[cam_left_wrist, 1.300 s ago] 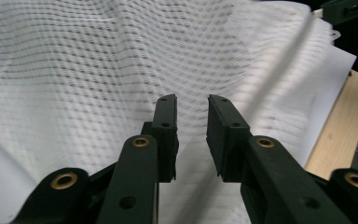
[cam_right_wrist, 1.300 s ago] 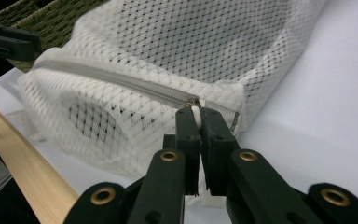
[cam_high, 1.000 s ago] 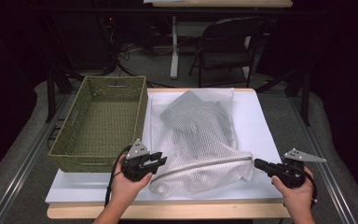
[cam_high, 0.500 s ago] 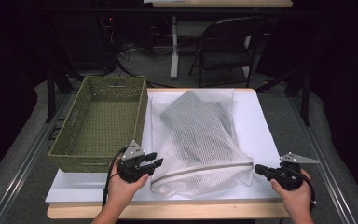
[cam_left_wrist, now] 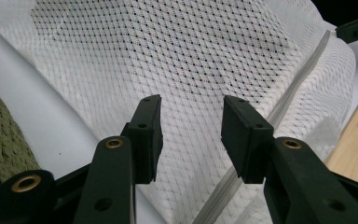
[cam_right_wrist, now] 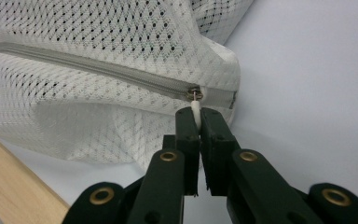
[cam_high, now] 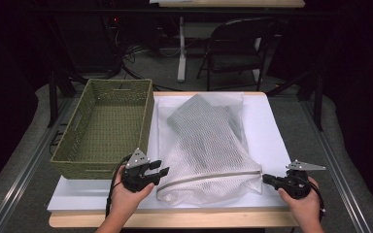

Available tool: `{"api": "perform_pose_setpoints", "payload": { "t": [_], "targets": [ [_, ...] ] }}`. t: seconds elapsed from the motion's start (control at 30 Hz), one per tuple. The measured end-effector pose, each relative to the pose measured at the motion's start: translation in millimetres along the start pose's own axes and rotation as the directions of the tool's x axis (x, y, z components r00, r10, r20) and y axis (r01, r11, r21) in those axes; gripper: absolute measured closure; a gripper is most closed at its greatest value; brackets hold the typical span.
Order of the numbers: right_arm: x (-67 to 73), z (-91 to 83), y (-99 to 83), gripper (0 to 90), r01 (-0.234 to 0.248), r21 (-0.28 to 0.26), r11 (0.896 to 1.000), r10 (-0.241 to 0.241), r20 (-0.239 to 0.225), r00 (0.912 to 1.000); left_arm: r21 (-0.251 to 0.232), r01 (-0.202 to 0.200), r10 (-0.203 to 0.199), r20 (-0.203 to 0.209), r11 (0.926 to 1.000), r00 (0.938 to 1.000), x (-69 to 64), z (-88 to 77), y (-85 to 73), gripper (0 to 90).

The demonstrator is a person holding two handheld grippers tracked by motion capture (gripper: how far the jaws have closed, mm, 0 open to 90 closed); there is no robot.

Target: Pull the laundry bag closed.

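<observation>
A white mesh laundry bag (cam_high: 209, 141) lies on the white sheet, its grey zipper (cam_high: 209, 175) running along the near edge. My right gripper (cam_high: 267, 179) is at the bag's near right corner. In the right gripper view this gripper (cam_right_wrist: 197, 114) is shut on the white zipper pull (cam_right_wrist: 195, 105) at the closed end of the zipper (cam_right_wrist: 98, 67). My left gripper (cam_high: 159, 170) sits at the bag's near left corner. Its jaws (cam_left_wrist: 191, 105) have just been opening and stand apart over the mesh (cam_left_wrist: 182, 51), pressing on nothing.
An empty green woven basket (cam_high: 85, 167) stands on the left, beside the bag. The white sheet (cam_high: 272, 136) covers most of the wooden table (cam_high: 175, 219). A chair (cam_high: 238, 43) and cables are on the floor beyond the table.
The left jaws have opened and let go of the bag's corner. The right gripper has sunk towards the table with the zipper pull, and the bag's near edge now lies flatter.
</observation>
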State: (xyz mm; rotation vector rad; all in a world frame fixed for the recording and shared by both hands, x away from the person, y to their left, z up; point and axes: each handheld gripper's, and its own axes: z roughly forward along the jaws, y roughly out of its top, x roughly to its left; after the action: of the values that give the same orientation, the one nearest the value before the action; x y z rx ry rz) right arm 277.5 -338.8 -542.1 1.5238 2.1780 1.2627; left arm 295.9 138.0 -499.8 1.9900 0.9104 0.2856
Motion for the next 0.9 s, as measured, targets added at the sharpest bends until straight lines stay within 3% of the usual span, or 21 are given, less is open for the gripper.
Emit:
{"api": "perform_pose_setpoints", "payload": {
  "t": [0.1, 0.2, 0.3, 0.5, 0.57, 0.67, 0.73, 0.9],
  "targets": [
    [0.6, -0.9, 0.4, 80.8, -0.001, -0.012, 1.0, 0.001, -0.003, 1.0, 0.006, 0.002, -0.002, 0.0, 1.0, 1.0, 0.4, -2.3, -2.4, 57.4],
    [2.9, -2.1, 2.2, 68.9, 0.037, -0.046, 0.998, -0.037, 0.004, 0.9993, 0.016, 0.001, -0.001, -0.006, 0.9999, 1.0, 1.4, -3.3, -5.4, 57.0],
    [8.7, -3.7, 4.8, 63.0, 0.063, -0.066, 0.996, -0.062, 0.015, 0.998, 0.014, 0.01, -0.01, -0.01, 0.9999, 0.9999, 2.4, -4.5, -8.1, 56.5],
    [25.0, -4.5, 9.5, 51.9, 0.159, -0.118, 0.98, -0.156, 0.037, 0.9871, 0.028, 0.014, -0.013, -0.023, 0.9995, 0.9997, 2.5, -8.8, -14.8, 54.1],
    [30.1, -3.1, 10.0, 47.5, 0.168, -0.13, 0.977, -0.166, 0.032, 0.9857, 0.033, 0.004, -0.003, -0.025, 0.9994, 0.9997, 2.2, -9.3, -18.9, 53.4],
    [36.6, -0.4, 10.2, 47.4, 0.188, -0.135, 0.973, -0.189, 0.005, 0.9819, 0.048, 0.007, -0.006, -0.031, 0.9988, 0.9995, 2.9, -10.2, -25.6, 52.3],
    [40.3, 1.7, 10.1, 46.8, 0.22, -0.137, 0.966, -0.223, -0.007, 0.9748, 0.05, 0.019, -0.017, -0.029, 0.9986, 0.9994, 4.3, -10.6, -29.7, 51.6],
    [46.4, 9.5, 7.7, 45.5, 0.236, -0.134, 0.962, -0.241, -0.023, 0.9702, 0.048, 0.031, -0.03, -0.017, 0.9984, 0.9994, 3.7, -7.6, -38.8, 50.1]
  ]
}}
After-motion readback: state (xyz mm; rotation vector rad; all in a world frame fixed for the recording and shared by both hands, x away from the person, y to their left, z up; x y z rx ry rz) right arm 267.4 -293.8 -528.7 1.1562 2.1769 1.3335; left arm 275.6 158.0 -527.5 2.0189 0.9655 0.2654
